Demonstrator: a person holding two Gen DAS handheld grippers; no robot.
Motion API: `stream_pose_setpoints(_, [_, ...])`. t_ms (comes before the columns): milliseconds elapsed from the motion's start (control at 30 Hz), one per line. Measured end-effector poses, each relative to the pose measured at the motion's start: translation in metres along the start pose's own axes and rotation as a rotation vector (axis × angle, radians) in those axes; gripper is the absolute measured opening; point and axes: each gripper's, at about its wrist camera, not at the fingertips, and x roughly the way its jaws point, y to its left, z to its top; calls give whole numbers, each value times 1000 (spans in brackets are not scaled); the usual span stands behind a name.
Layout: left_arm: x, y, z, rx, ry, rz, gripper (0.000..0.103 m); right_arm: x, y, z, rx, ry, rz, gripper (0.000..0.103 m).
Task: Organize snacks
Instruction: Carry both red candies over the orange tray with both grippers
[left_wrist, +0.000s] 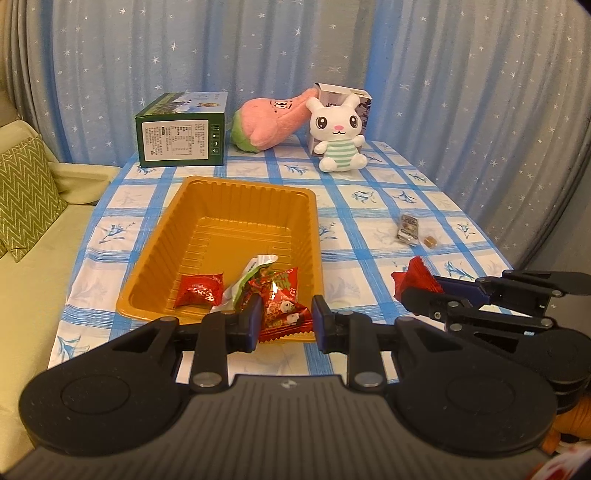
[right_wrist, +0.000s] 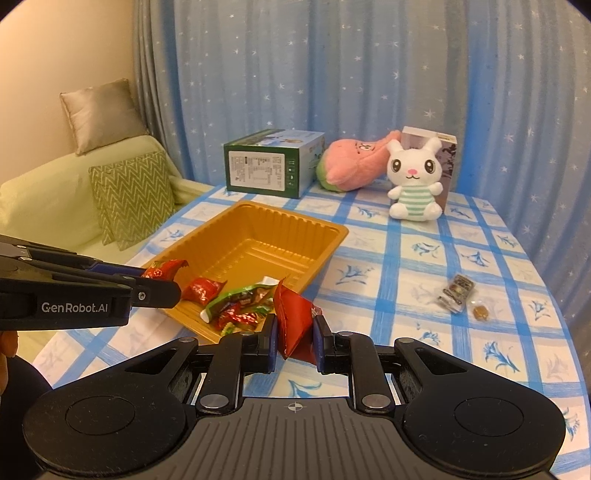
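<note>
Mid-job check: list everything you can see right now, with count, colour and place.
tray: one, orange-gold, centre-left of table.
snack packets in tray: about three, red and green-white, near end.
held snack, left: one, red patterned, over tray's near rim.
held snack, right: one, plain red, right of tray.
loose snacks: one silvery packet and one small brown sweet, right side of table.
box: one, green, far left.
pink plush: one, far centre.
rabbit plush: one, white, against a small carton.
left gripper: black, shut on its snack.
right gripper: black, shut on its snack.
</note>
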Motion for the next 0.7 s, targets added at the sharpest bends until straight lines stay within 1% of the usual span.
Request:
stream_pose_setpoints(400, [7, 15, 2, -8, 17, 19, 25, 17, 6, 5, -8, 17, 27, 20])
stream_pose_setpoints(700, [17, 30, 11, 4, 24, 36, 25, 35, 12, 18, -21, 11, 48, 20])
